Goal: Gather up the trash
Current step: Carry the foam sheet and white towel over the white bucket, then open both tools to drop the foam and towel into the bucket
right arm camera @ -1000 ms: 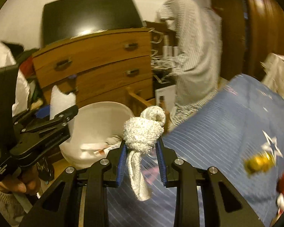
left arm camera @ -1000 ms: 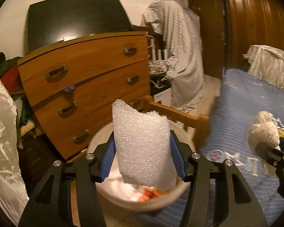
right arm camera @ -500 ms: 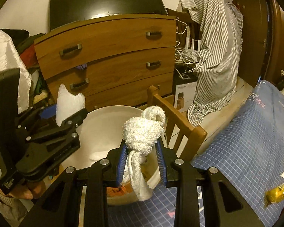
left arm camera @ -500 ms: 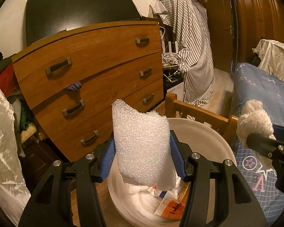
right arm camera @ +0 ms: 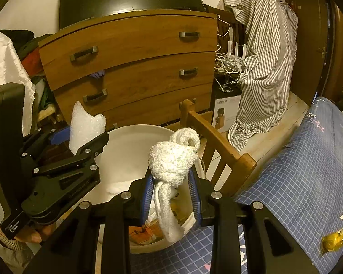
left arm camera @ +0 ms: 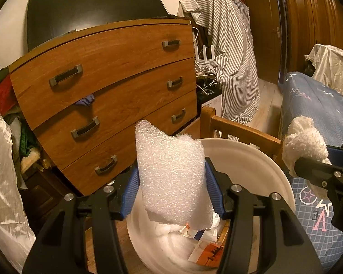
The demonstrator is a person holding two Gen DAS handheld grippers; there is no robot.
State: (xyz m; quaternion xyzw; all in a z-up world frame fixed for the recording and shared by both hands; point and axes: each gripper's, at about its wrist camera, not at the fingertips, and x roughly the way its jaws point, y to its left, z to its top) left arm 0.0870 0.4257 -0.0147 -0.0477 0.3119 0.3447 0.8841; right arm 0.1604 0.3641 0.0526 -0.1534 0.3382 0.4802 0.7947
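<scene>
Since earlier, left gripper (left arm camera: 171, 191) pinching foam (left arm camera: 171, 178), right gripper (right arm camera: 171, 194) pinching rag (right arm camera: 171, 159), reached bucket (left arm camera: 258, 157).

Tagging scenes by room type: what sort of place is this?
Most likely a lived-in bedroom. A wooden chest of drawers stands against the wall, a bed with a blue star-print cover runs along the right, and a striped shirt is draped over something beside the drawers.

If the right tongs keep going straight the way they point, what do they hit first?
Most likely the white bin: the right tongs, shut on the knotted white cloth, aim down into its opening, toward trash inside, though depth is unclear.
</scene>
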